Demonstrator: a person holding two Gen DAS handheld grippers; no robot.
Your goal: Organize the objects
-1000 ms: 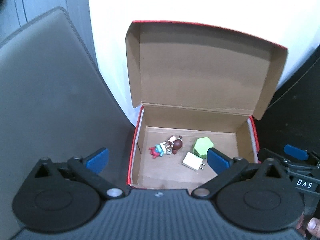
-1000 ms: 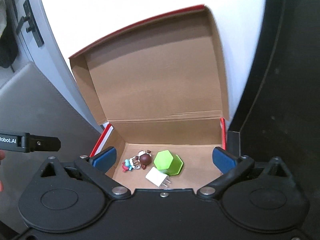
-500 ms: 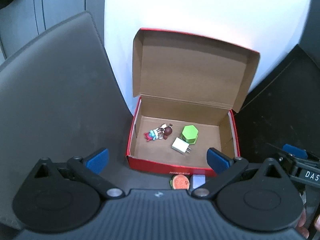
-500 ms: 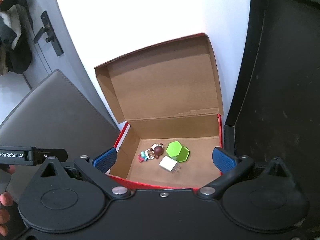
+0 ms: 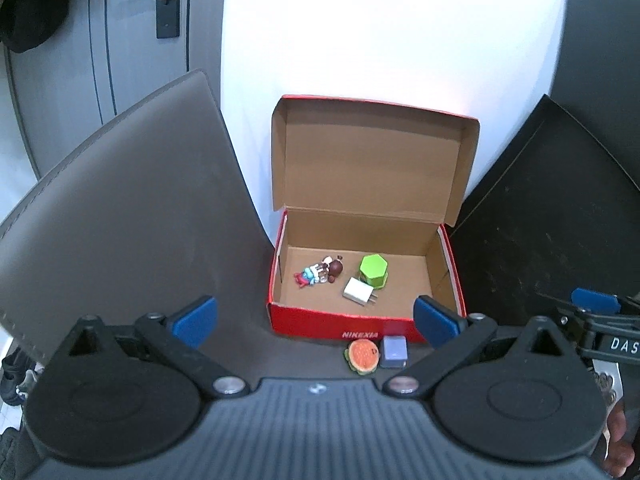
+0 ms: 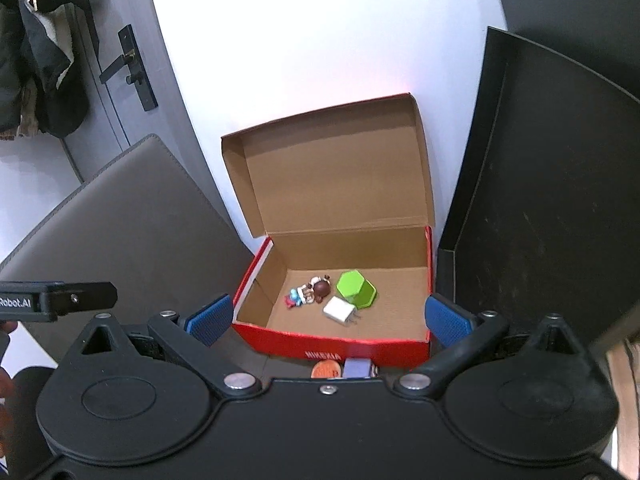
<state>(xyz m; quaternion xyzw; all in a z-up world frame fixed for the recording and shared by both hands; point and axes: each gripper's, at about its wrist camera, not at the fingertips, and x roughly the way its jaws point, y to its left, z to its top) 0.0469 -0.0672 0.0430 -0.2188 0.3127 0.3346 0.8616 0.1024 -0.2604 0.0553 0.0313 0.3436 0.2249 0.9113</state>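
Observation:
A red cardboard box stands with its lid up against the white wall. Inside lie a small doll figure, a green hexagonal block and a white charger plug. On the dark surface in front of the box sit a watermelon-like toy and a pale purple cube. My left gripper is open and empty, above and in front of the box. My right gripper is open too, holding nothing.
A grey chair back rises left of the box. A black panel stands on the right. A door with a handle and hanging coats are at the far left.
Both grippers have pulled back and up from the box, which now looks smaller. The watermelon toy and purple cube in front of it have come into view.

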